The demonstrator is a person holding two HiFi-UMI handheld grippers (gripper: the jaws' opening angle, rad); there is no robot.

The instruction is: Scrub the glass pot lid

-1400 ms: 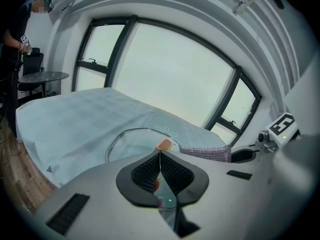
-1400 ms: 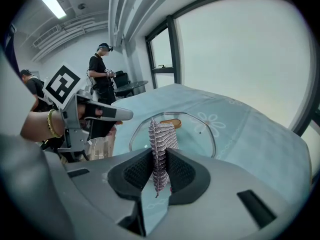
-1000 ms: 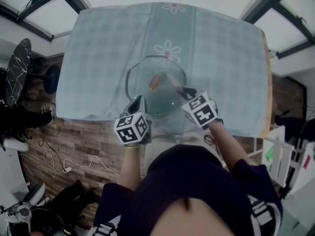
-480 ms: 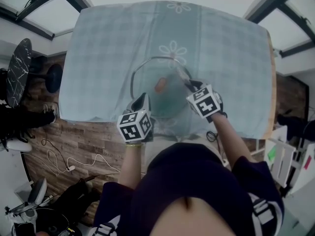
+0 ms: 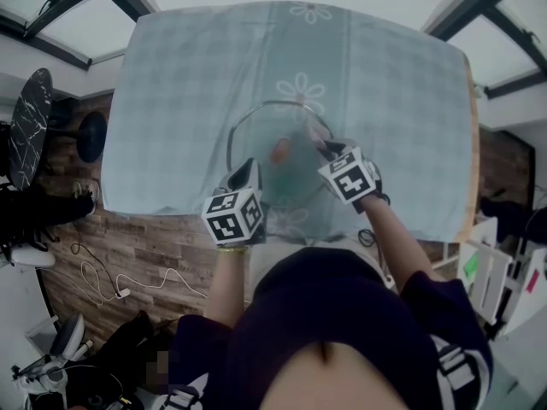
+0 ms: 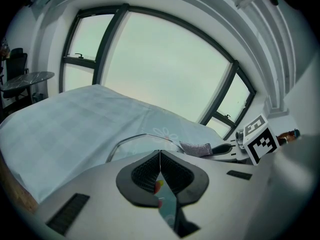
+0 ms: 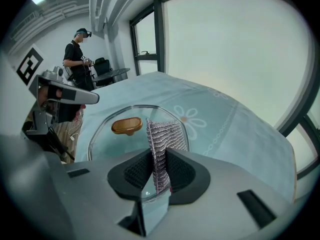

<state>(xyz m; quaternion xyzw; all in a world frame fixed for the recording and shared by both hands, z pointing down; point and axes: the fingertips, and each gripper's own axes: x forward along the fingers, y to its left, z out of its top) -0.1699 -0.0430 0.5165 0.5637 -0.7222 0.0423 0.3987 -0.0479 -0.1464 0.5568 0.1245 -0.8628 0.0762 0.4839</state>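
Gripping cloth (image 7: 163,136), right claw (image 7: 157,170) apparently lower.

The near rim of the glass pot lid (image 5: 256,135) is hidden under the left gripper (image 5: 247,174) and right gripper (image 5: 325,149); contact there cannot be told.

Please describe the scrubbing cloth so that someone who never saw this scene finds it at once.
On the pale blue checked tablecloth lies a round glass pot lid with a brown knob. Right of the knob, the right gripper pinches the cloth: small, with grey-purple stripes, the only ribbed fabric over glass.
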